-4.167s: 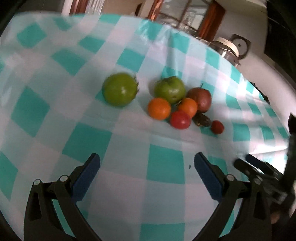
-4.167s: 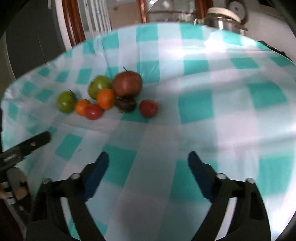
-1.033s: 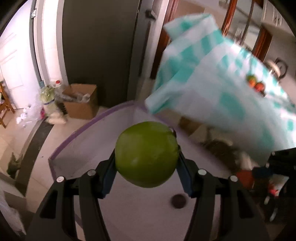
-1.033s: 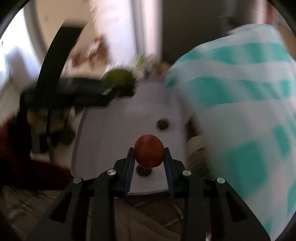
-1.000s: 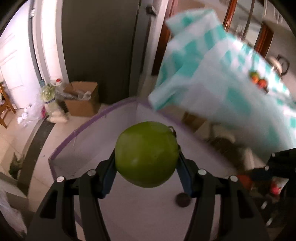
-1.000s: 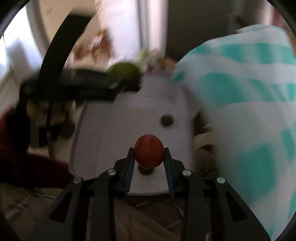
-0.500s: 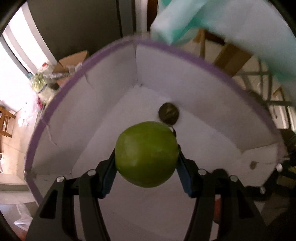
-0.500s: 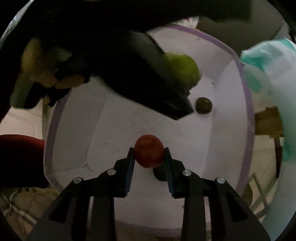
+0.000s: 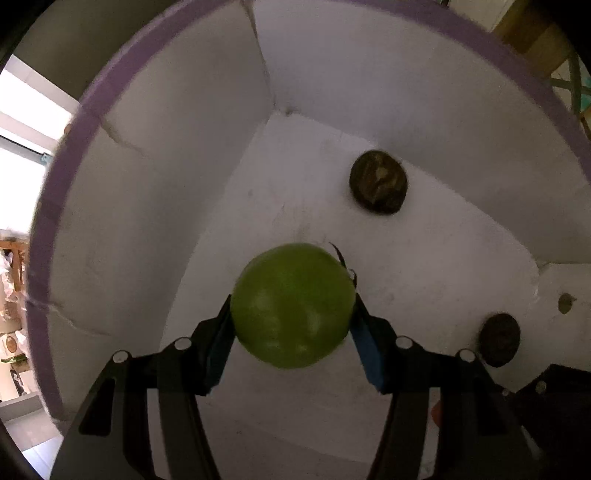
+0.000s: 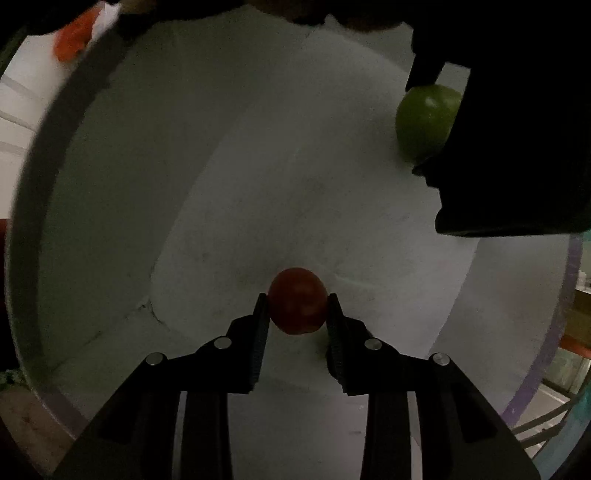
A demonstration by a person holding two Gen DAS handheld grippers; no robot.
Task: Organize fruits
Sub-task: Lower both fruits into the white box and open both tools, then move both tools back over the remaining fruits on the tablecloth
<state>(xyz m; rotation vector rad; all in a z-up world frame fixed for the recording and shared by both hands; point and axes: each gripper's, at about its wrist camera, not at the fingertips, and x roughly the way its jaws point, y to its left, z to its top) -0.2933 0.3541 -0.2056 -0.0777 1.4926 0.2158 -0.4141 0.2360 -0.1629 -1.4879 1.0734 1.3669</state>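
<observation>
— What do the two cameras show?

— Both grippers inside a white box (image 9: 369, 92) with a purple rim, its walls matte and scuffed, a crack running down one side. The left gripper (image 9: 291, 314) has its blue-padded fingers (image 9: 364, 347) closed on a smooth, round green fruit (image 9: 291, 304) with a thin dark stem, held above the box floor.

— And the right?

— The right gripper (image 10: 297, 321) has its ribbed black fingers (image 10: 258, 332) pinched on a small, glossy red fruit (image 10: 297, 301), also over the floor (the view is dim). The green fruit (image 10: 428, 120) shows at upper right, half hidden by the dark left gripper.

— Anything already in the box?

— A dark, wrinkled round fruit (image 9: 378, 181) lies on the floor near the far wall. A second dark round shape (image 9: 499, 339) sits at the right, too shadowed to identify. An orange-red blur (image 10: 72, 35) outside the rim, upper left, cannot be made out.
</observation>
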